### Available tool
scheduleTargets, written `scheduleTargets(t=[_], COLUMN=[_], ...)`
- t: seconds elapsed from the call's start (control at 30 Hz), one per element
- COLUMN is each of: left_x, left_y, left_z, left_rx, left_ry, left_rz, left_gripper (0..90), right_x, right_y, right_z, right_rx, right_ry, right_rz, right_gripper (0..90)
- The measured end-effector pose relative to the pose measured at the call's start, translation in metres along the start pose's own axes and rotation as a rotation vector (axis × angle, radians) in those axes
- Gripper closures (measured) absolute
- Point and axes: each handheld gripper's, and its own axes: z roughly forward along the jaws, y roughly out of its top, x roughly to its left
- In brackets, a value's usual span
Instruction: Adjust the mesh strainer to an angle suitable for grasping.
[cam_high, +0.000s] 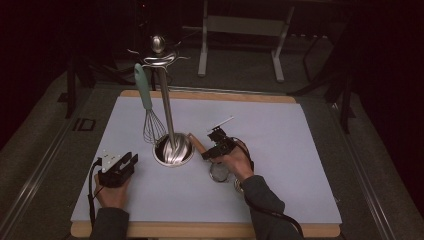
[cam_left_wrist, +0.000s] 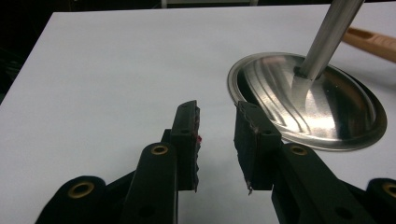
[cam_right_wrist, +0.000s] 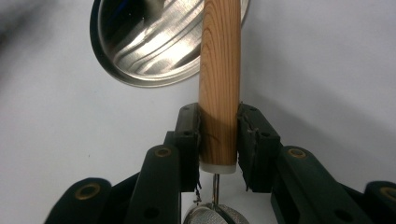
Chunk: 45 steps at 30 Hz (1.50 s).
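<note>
The right gripper (cam_right_wrist: 218, 140) has its jaws clamped on the wooden handle (cam_right_wrist: 219, 84) of a small mesh strainer (cam_high: 218, 171), gripping low on the handle, just above the white collar where the wire runs down to the mesh. In the high view the strainer lies at about four o'clock from the utensil stand's round steel base (cam_high: 173, 150), its handle tip pointing at that base and ending beside or just over its rim; I cannot tell whether it has left the mat. On the stand, a whisk (cam_high: 148, 107) with a teal handle already hangs from the hooks at the top of the pole (cam_high: 165, 95), so one tool looks done. The strainer is grasped but not yet hung; lifting and hooking remain. The left gripper (cam_left_wrist: 217, 135), at eight o'clock from the base, rests on the white mat (cam_high: 280, 145), jaws parted a little, holding nothing.
</note>
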Motion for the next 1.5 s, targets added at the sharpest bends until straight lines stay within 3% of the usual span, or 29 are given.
scheduleTargets(t=[0.53, 0.87, 1.5], left_x=[0.0, 0.0, 0.0], left_y=[0.0, 0.0, 0.0], left_z=[0.0, 0.0, 0.0], left_rx=[0.0, 0.0, 0.001], left_ry=[0.001, 0.001, 0.002], left_rz=[0.0, 0.001, 0.002], left_gripper=[70.6, 70.5, 70.2], right_x=[-0.004, -0.004, -0.006], right_y=[-0.005, -0.008, -0.012], right_z=[-0.022, -0.038, -0.051], right_rx=[-0.04, -0.101, -0.169], right_ry=[-0.027, -0.01, 0.001], right_rz=[-0.05, -0.108, -0.15], right_gripper=[70.7, 70.7, 70.6])
